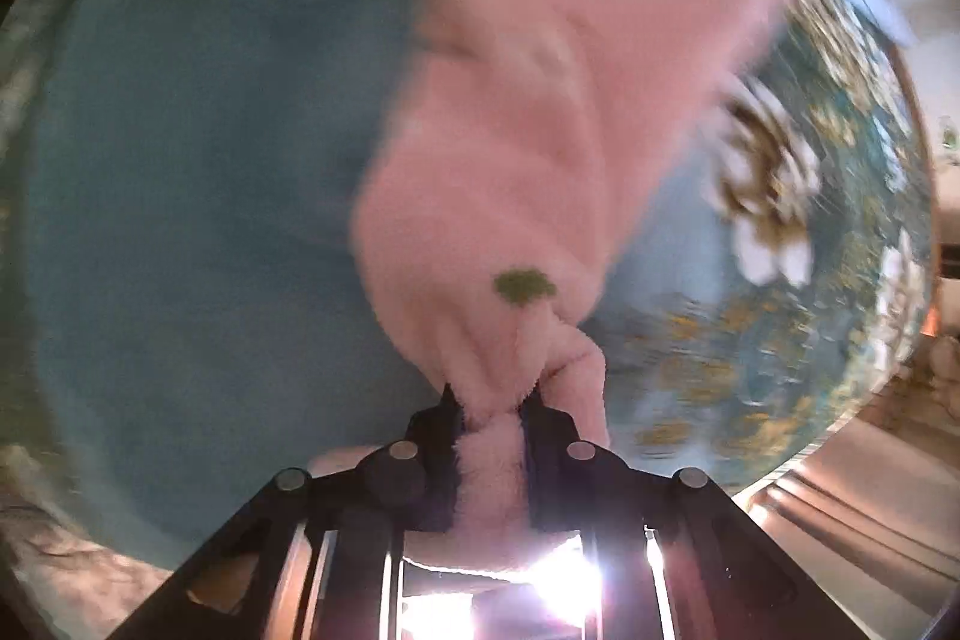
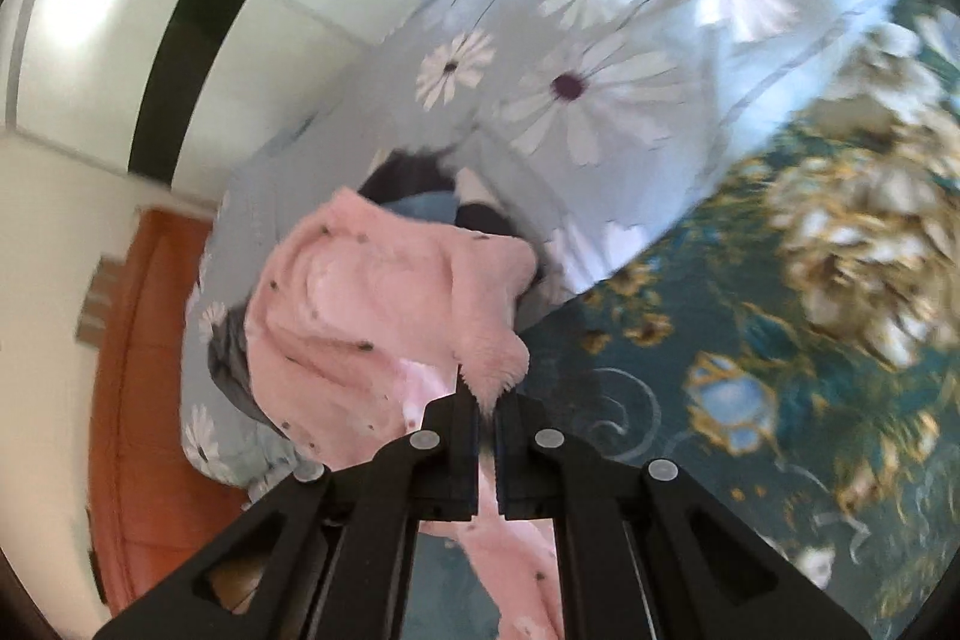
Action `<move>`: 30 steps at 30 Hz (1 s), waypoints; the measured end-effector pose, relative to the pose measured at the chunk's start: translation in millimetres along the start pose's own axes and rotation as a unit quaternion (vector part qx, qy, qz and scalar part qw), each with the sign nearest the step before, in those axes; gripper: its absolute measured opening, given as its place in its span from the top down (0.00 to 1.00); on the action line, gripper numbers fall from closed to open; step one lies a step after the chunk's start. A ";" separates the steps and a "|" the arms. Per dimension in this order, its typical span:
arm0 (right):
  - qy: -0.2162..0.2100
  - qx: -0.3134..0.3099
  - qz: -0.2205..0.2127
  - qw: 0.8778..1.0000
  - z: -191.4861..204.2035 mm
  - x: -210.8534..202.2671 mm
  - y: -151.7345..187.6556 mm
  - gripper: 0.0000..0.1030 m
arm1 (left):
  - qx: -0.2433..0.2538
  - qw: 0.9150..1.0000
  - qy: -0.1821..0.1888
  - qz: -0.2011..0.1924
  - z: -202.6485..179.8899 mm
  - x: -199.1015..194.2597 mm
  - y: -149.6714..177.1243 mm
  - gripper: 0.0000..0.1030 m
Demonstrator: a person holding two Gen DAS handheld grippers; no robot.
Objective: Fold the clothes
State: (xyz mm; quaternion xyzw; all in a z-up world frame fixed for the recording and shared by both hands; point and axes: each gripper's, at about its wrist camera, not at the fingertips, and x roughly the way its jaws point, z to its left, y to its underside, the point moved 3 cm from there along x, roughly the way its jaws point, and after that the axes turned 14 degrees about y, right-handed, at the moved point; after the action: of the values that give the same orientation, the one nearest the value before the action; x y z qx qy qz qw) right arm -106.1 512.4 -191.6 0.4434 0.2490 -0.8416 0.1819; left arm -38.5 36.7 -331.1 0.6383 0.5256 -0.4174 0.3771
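Pink fuzzy clothing (image 1: 516, 142) hangs from the left gripper (image 1: 492, 403) in the left wrist view. The two black fingers pinch a bunch of it tight. One green spot (image 1: 524, 286) shows on the fluff. Below lies a blue bed cover (image 1: 198, 232) with a flowered edge.

In the right wrist view, the right gripper (image 2: 486, 403) pinches another edge of the same pink clothing (image 2: 372, 304), nearly closed on it. Only this view shows one daisy quilt (image 2: 576, 58), an orange door (image 2: 156, 370) and a white wall (image 2: 66, 196). No writing can be read.
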 end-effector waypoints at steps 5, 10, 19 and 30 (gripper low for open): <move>0.035 0.075 -0.031 0.996 -72.0 -75.8 41.5 0.97 | 0.002 0.996 -0.070 -0.059 81.6 -96.2 -22.3 0.84; 0.095 0.175 -0.025 0.980 -151.1 -137.4 135.4 0.97 | 0.032 0.991 -0.119 -0.059 110.1 -125.4 -45.2 0.84; 0.209 0.306 0.087 0.925 -241.9 -99.1 314.8 0.97 | 0.023 0.989 -0.140 0.050 143.8 9.1 -28.7 0.84; 0.251 0.238 0.072 0.935 -204.9 -112.5 284.1 0.68 | -0.003 0.997 -0.033 0.063 173.6 -12.9 -42.7 0.39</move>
State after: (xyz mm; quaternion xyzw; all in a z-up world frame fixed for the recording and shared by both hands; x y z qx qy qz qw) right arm 238.8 410.9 -269.7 0.6874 0.0461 -0.7221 0.0627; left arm -105.5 -120.7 -384.7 0.6548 0.4731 -0.4119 0.4216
